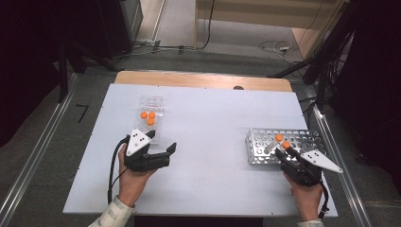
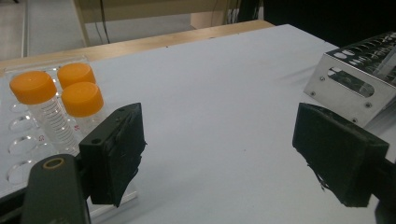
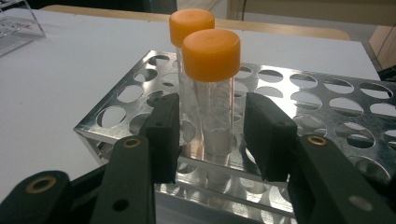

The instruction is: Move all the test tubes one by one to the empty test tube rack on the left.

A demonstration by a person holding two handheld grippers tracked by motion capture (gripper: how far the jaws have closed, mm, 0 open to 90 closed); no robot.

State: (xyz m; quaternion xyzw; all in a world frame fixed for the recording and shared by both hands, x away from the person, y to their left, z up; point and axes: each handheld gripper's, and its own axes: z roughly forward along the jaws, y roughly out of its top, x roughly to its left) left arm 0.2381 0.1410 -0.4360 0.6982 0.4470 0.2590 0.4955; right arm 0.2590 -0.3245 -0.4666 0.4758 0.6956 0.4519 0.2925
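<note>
Right gripper view had the right tongs (image 3: 212,140) straddling an orange-capped tube (image 3: 212,93) standing in the metal rack (image 3: 327,121), jaws apart, not pressing. Over on the worktop (image 1: 208,137), the left tongs (image 2: 219,154) gaped wide and empty beside the clear tray (image 2: 18,140).

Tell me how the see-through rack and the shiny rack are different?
The clear rack is plastic, while the metal rack is shiny steel. The clear rack holds three orange-capped tubes; the metal rack holds two. The clear rack sits by the left tongs, the metal rack by the right tongs. Both have rows of round holes.
</note>
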